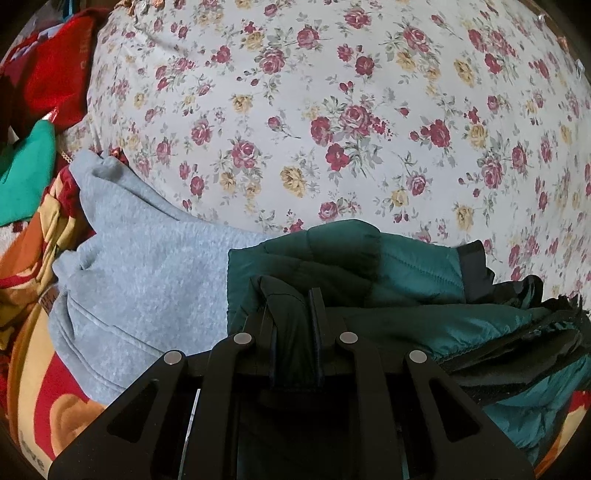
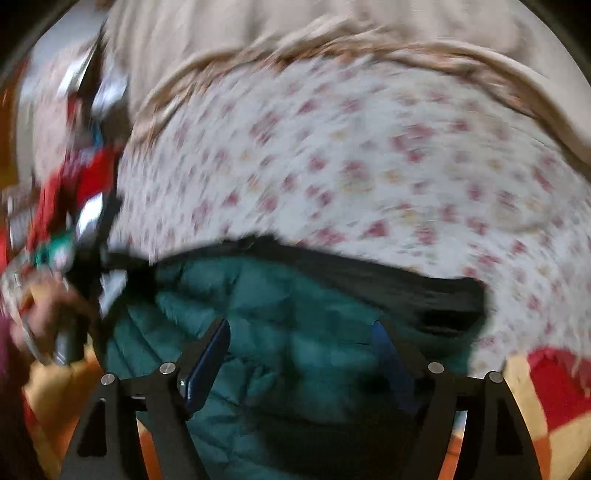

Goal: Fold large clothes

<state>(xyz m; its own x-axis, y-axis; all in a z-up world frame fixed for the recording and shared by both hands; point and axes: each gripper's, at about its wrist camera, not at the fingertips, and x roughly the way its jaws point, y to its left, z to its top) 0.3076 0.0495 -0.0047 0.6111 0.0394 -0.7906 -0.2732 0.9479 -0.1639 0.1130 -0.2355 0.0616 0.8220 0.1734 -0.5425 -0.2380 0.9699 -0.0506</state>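
Floral bedsheet, white with red and yellow roses, fills the space beyond both claws. One teal quilted jacket lies bunched on it, directly ahead of and under the left gripper, and spreads off to that claw's right, where its black lining and frilled edge show. The left gripper's two fingers stand close together, clamped on a dark fold of the jacket that runs up between them. Just left of this claw lies one grey sweatshirt, touching the jacket's edge. Further left and below sits one blanket patterned in red, orange and cream, and beyond it, at the far left, one green cloth and one red cloth.

The right wrist view is smeared with motion. The right gripper has its two blue-padded fingers spread wide apart, with nothing pressed between them; the same teal jacket lies below and between them, its black lining just ahead of the right finger. Beyond that is the floral sheet and, further off, one beige cover. At the far left of this claw a hand shows, blurred, holding a dark handle. The red and cream blanket appears to the right.
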